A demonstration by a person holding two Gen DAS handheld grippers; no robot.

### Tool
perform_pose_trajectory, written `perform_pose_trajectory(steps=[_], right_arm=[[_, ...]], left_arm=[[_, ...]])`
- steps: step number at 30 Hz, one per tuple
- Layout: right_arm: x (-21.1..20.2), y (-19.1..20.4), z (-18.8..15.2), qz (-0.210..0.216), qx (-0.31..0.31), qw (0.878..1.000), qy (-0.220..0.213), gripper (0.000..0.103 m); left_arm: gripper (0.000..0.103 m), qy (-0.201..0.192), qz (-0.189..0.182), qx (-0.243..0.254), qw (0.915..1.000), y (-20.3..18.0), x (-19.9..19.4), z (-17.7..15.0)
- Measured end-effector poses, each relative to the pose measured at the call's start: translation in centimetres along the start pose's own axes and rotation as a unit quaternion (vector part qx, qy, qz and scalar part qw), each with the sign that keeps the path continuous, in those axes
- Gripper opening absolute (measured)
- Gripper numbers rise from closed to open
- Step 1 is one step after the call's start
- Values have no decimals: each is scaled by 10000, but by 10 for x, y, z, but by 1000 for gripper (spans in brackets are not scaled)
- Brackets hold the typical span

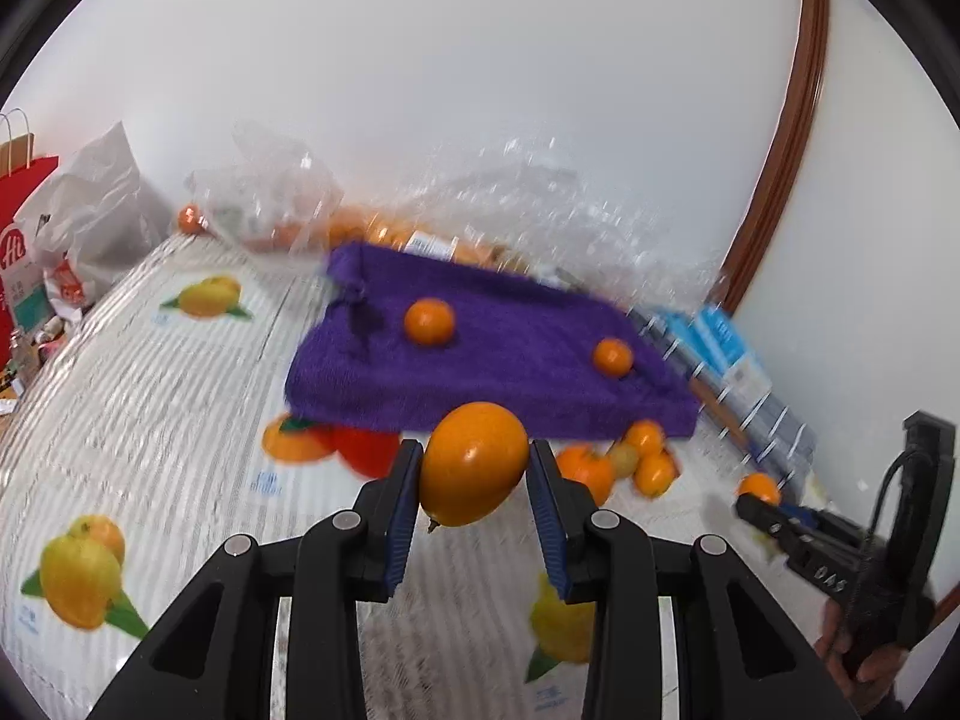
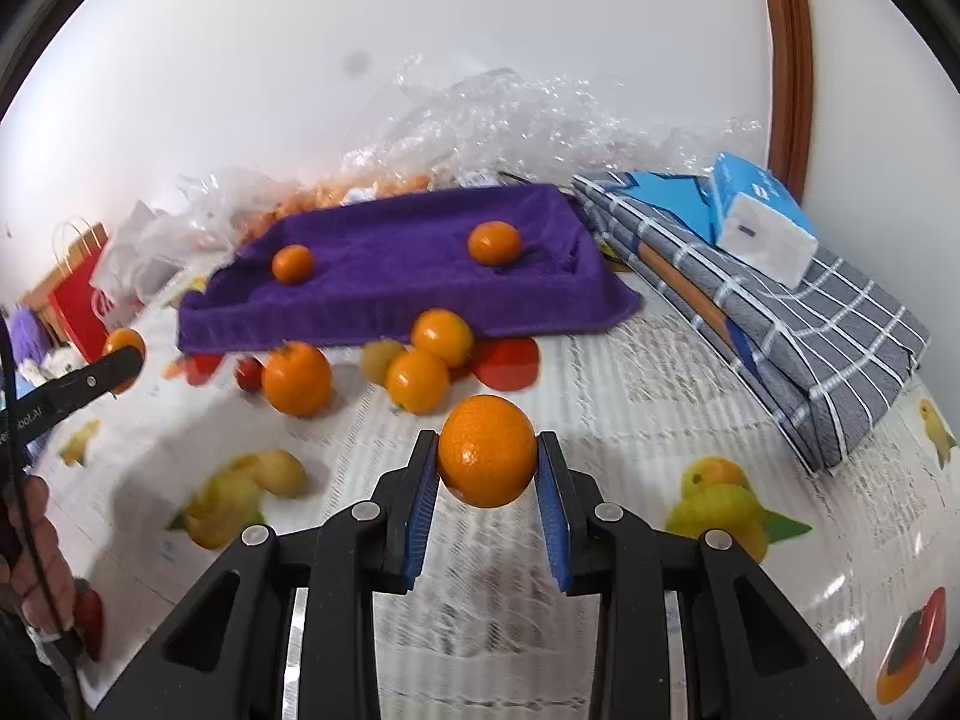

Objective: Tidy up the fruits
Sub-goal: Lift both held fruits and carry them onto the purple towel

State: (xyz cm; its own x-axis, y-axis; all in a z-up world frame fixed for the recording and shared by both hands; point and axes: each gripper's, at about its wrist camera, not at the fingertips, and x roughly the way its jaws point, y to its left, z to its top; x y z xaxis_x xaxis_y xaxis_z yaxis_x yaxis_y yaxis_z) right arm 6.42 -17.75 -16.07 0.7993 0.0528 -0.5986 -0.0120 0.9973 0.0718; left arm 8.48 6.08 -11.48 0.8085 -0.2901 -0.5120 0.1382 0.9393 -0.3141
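My left gripper (image 1: 474,468) is shut on an oval orange fruit (image 1: 474,471), held above the table in front of the purple towel-lined tray (image 1: 480,372). Two small oranges (image 1: 429,322) lie on that towel. My right gripper (image 2: 487,461) is shut on a round orange (image 2: 487,459), held above the tablecloth in front of the same tray (image 2: 390,300), where two oranges (image 2: 494,243) rest. Several loose oranges (image 2: 297,379) lie on the table before the tray's front edge. The right gripper also shows in the left wrist view (image 1: 759,495), and the left one in the right wrist view (image 2: 123,360).
A fruit-printed tablecloth (image 2: 630,390) covers the table. Folded checked cloth (image 2: 810,348) with a blue tissue pack (image 2: 762,222) lies at right. Clear plastic bags (image 2: 510,114) with more oranges stand behind the tray. A red paper bag (image 1: 18,240) and white bags stand at far left.
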Motion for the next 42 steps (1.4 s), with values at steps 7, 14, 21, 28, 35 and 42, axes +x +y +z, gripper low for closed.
perform_pose_trajectory(steps=[7, 14, 21, 28, 35, 42], right_arm=[[9, 11, 45, 44, 7, 9998, -196, 32], [33, 13, 92, -48, 15, 9988, -491, 32], [75, 12, 116, 42, 210, 9984, -524, 32], [101, -3, 103, -71, 142, 9995, -257, 32], [114, -21, 98, 48, 403, 9992, -41, 32], [128, -12, 90, -34, 51, 9999, 138, 32]], left_arm=[[34, -197, 162, -55, 9997, 0, 15, 44], [34, -288, 292, -81, 9991, 8, 58, 81], [34, -174, 255, -271, 9992, 26, 99, 84], [34, -35, 365, -344, 9987, 36, 115, 73], [34, 26, 383, -509, 9980, 39, 123, 66], [34, 153, 380, -415, 9983, 38, 128, 64]])
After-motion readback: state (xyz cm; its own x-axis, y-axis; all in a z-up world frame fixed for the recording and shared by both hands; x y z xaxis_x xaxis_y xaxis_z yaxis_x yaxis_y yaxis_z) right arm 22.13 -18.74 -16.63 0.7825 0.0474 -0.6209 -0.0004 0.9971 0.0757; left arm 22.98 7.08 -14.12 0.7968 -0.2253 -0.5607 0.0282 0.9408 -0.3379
